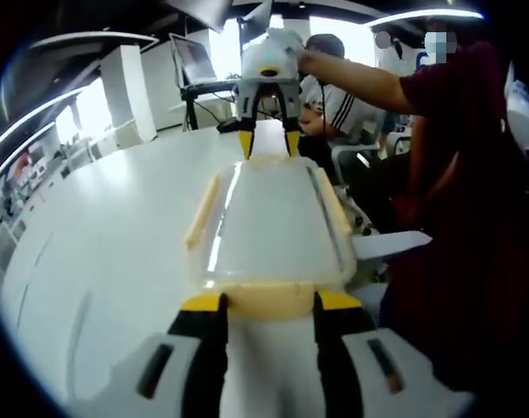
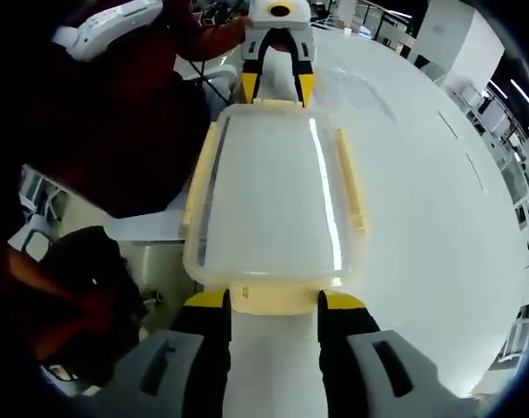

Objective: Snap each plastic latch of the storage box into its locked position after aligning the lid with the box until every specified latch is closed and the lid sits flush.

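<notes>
You are straddling both end latches (image 1: 269,299) with jaws spread wide — left gripper (image 1: 269,305) at bottom centre, right gripper (image 2: 273,303) likewise; the box (image 2: 273,196) sits mid-frame, lid on — side latches seemingly unsnapped.

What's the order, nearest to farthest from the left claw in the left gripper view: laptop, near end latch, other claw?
1. Near end latch, right between the left claw tips.
2. Other claw, at the box's far end.
3. Laptop, beyond, upper left.
</notes>
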{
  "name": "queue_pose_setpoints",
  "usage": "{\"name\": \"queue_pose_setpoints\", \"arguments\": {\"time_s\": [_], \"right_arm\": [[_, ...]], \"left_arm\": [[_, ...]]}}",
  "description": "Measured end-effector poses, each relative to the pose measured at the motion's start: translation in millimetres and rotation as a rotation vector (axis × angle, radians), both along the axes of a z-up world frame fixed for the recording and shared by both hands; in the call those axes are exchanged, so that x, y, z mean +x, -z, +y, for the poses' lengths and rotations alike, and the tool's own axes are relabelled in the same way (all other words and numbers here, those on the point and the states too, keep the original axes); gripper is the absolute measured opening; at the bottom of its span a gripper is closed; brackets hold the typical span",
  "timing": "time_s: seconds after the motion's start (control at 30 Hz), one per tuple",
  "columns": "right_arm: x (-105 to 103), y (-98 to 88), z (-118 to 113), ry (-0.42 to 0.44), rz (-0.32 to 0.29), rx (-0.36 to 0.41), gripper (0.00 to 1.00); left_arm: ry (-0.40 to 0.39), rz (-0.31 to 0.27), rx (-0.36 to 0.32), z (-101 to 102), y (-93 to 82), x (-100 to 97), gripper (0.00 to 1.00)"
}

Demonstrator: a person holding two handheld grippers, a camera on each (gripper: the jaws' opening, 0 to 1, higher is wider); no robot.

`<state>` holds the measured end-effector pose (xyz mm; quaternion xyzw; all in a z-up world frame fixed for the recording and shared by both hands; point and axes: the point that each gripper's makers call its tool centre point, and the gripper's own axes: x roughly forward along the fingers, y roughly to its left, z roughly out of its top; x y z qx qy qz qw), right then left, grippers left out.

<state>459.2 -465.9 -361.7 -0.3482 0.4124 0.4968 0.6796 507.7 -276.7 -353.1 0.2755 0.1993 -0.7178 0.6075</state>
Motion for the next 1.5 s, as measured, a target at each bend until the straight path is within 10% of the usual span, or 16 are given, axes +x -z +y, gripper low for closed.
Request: {"name": "queue_pose_setpoints", "arguments": {"time_s": [1.5], "right_arm": [[1.6, -0.2, 100.9, 0.039, -0.07, 0.1, 0.38]], "left_arm": [[0.019, 0.0, -0.001, 105.3, -0.3, 7.1, 0.38]]}}
